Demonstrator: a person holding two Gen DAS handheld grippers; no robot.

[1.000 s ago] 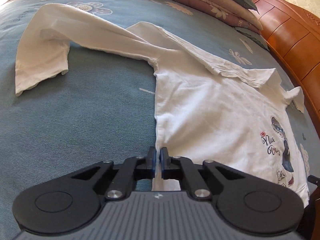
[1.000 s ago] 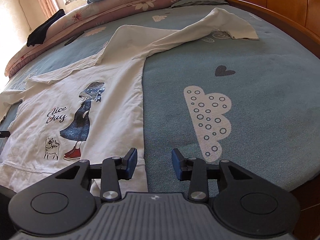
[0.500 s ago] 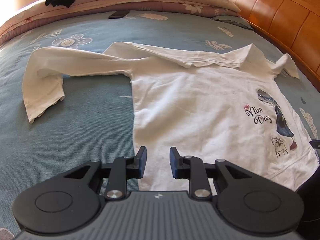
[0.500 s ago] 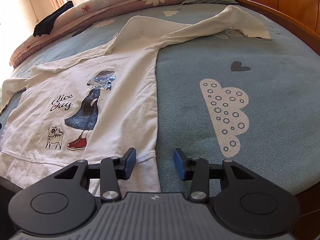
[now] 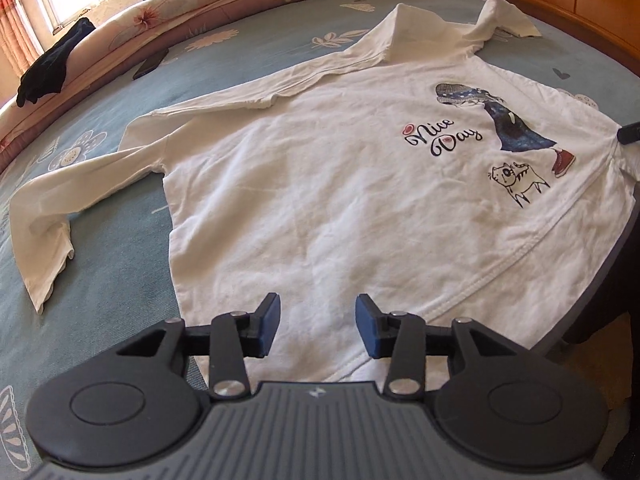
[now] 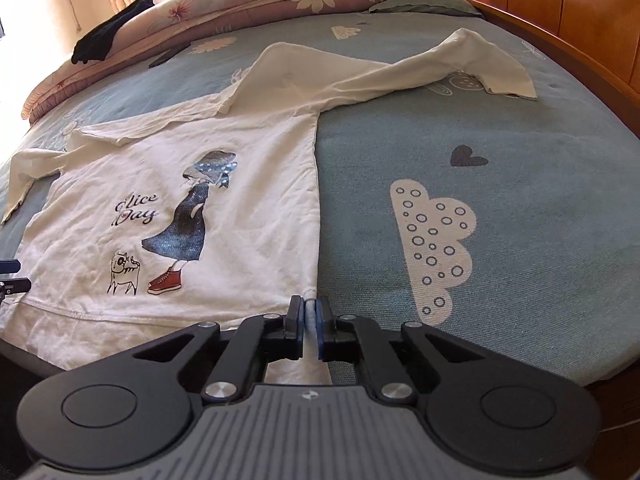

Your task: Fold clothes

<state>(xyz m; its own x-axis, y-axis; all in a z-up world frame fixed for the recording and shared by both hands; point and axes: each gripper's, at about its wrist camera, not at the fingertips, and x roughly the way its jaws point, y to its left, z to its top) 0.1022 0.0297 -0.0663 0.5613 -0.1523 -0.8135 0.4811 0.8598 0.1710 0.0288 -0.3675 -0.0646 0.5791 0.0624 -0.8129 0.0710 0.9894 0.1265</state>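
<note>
A white long-sleeved shirt point(image 5: 320, 184) with a "Nice Day" print lies face up on the blue bed cover point(image 5: 100, 264), both sleeves spread out. My left gripper point(image 5: 317, 322) hovers over the shirt's bottom hem; its jaws are opening and no cloth sits between the blue pads. In the right wrist view the same shirt point(image 6: 224, 216) fills the left half. My right gripper point(image 6: 307, 320) is closing at the shirt's bottom right corner, and its pads pinch the white fabric there. The right gripper's tip also shows at the right edge of the left wrist view.
Folded quilts and pillows point(image 6: 256, 4) are stacked along the far side of the bed. A black garment point(image 6: 112, 36) lies on them, and a dark phone point(image 5: 150, 65) rests on the cover. A wooden bed frame point(image 6: 560, 12) runs along the right.
The left gripper let go of the shirt's left hem corner, opened, and swung right along the hem. The right gripper, open before, has shut on the shirt's right hem corner.
</note>
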